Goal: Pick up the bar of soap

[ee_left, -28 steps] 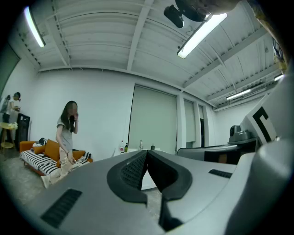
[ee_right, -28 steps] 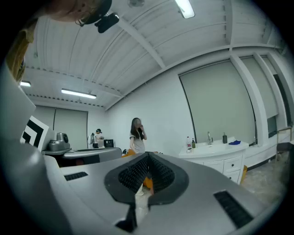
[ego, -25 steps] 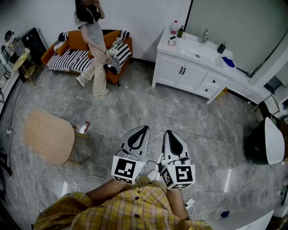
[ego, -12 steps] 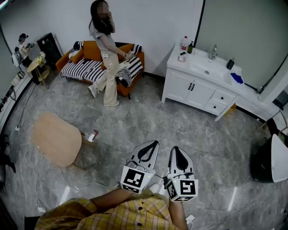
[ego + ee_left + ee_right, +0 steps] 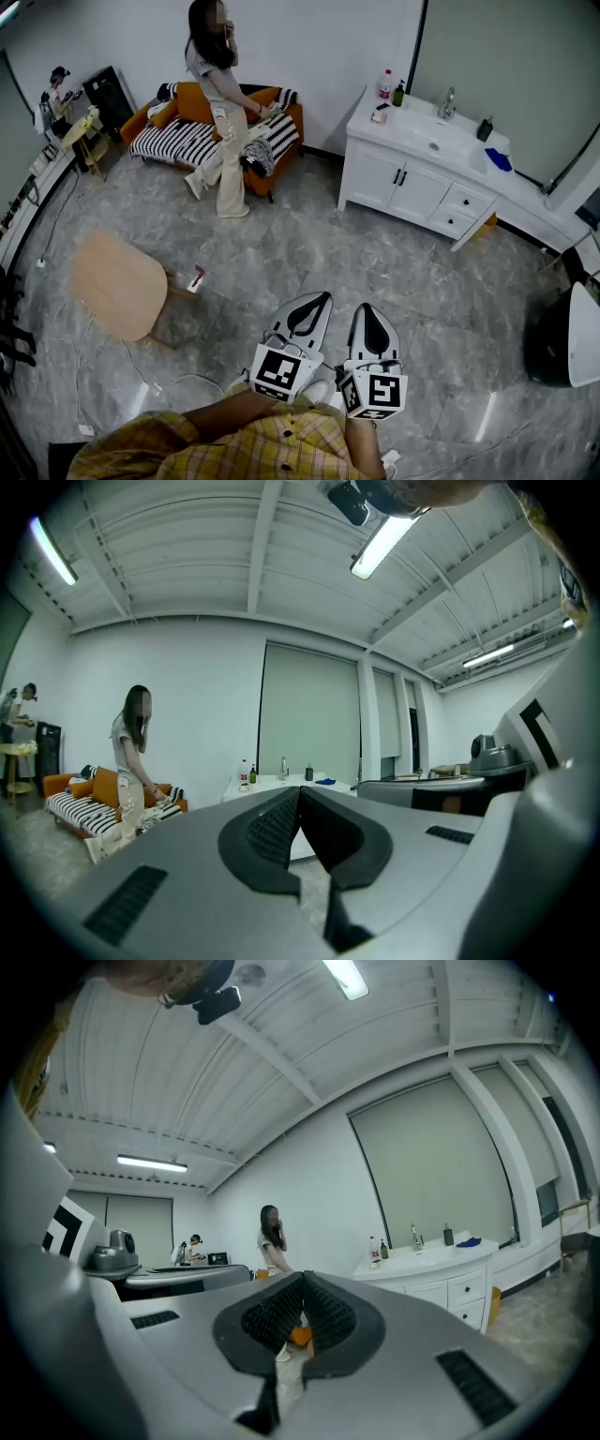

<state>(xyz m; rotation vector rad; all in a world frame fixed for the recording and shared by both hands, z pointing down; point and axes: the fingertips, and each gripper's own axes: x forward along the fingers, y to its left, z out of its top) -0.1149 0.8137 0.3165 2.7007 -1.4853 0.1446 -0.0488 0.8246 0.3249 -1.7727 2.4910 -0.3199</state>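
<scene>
Both grippers sit low and close to the body, side by side at lower centre.
The left gripper (image 5: pixel 319 300) and right gripper (image 5: pixel 366 314) point up-frame over the grey floor (image 5: pixel 375 244), with the forearms in plaid sleeves (image 5: pixel 281 441) tucked in. Each pair of jaws is closed on nothing. The bar of soap is too small to pick out. The white desk (image 5: pixel 403 127) with the sink and bottles (image 5: pixel 384 84) stands well apart from the jaws, at upper right.

floor (image 5: pixel 309 244): grey marble | white vanity (image 5: pixel 403 192) by wall | orange sofa (image 5: pixel 187 103) | round wooden table (image 5: pixel 112 286)
</scene>
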